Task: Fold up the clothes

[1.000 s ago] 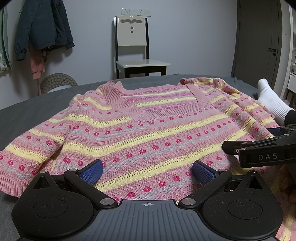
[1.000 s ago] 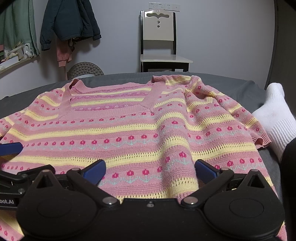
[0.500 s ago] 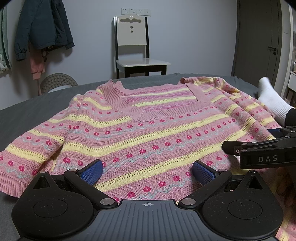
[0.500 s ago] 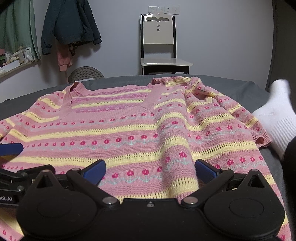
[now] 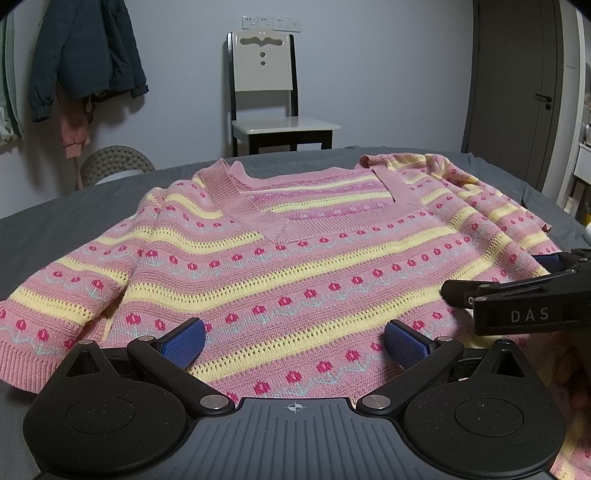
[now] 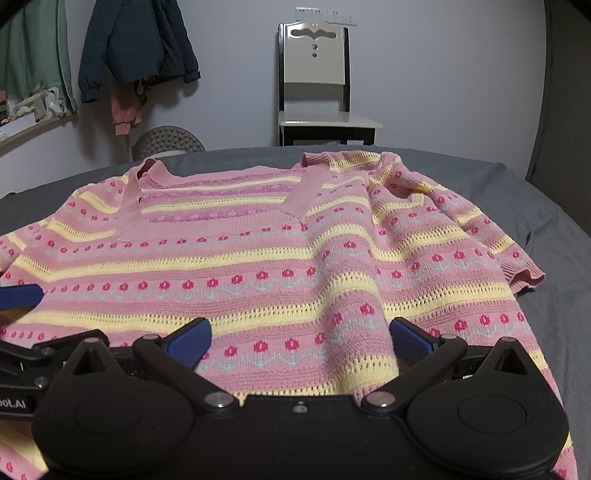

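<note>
my left claw (image 5: 293, 345) and right claw (image 6: 301, 341) sit low and level over the sweater's near hem, both spread wide, pinching nothing. the sweater (image 5: 295, 266) lies flat, front up, on the grey bed (image 5: 74, 218); bare bedding borders both sleeves.

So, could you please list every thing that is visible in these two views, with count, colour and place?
Sweater: one, pink with yellow stripes and red flowers, spread flat on the bed, neckline away from the cameras.
Bed cover: one, grey, under the sweater.
Chair: one, cream with dark frame, at the far wall.
Jacket: one, dark blue, hanging on the wall at left.
Pink garment: one, hanging under the jacket.
Green garment: one, hanging at far left.
Round stool: one, grey, behind the bed.
Door: one, dark, at right.
Wall sockets: a white row above the chair.
Left gripper: fingers blue, open, over the hem.
Right gripper: fingers blue, open, over the hem.
</note>
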